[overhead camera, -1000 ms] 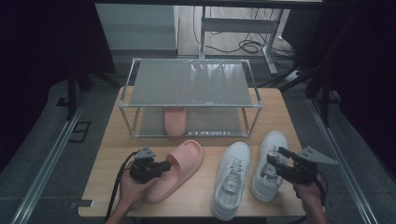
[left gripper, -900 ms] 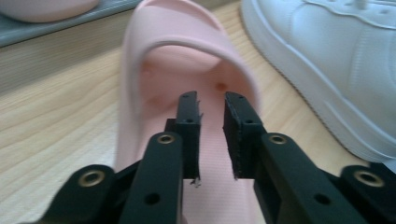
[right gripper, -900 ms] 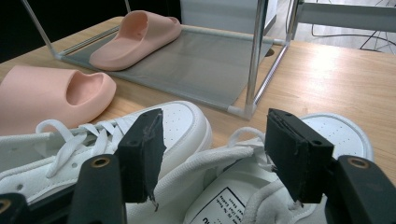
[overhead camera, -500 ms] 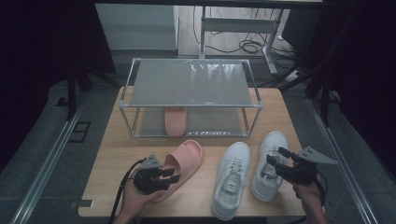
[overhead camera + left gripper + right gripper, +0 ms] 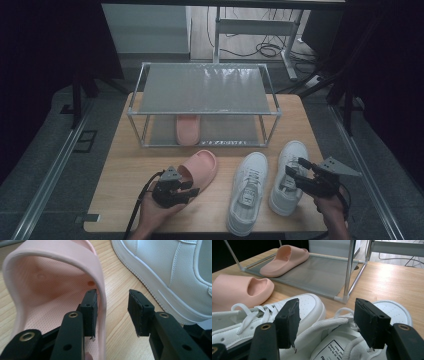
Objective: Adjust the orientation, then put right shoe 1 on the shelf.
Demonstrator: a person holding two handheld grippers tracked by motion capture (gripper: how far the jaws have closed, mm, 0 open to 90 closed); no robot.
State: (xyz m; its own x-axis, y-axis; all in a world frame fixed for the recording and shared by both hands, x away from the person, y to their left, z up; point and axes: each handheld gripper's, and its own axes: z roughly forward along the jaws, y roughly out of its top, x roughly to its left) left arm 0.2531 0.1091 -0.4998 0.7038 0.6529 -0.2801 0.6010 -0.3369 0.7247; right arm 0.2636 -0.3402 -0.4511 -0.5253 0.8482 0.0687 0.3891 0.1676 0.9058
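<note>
A pink slipper (image 5: 202, 167) lies on the wooden table (image 5: 125, 165) in front of the rack. My left gripper (image 5: 190, 187) is at its heel end and its jaws have just been opening. In the left gripper view, my left gripper (image 5: 112, 305) stands open astride the slipper's (image 5: 50, 277) side wall, one jaw inside and one outside. Two white sneakers lie to the right, the left sneaker (image 5: 247, 192) and the right sneaker (image 5: 294, 152). My right gripper (image 5: 296, 174) hovers open over the right one's laces, as the right gripper view (image 5: 328, 312) also shows.
A metal two-shelf shoe rack (image 5: 202, 90) stands at the back of the table. A second pink slipper (image 5: 187, 129) rests on its lower shelf. Bare wood lies left of the slipper and to the right of the rack. Cables run on the floor behind.
My left gripper has opened and let go of the slipper's side wall, sliding a little right and toward the near edge. The right gripper and the sneakers have stayed put.
</note>
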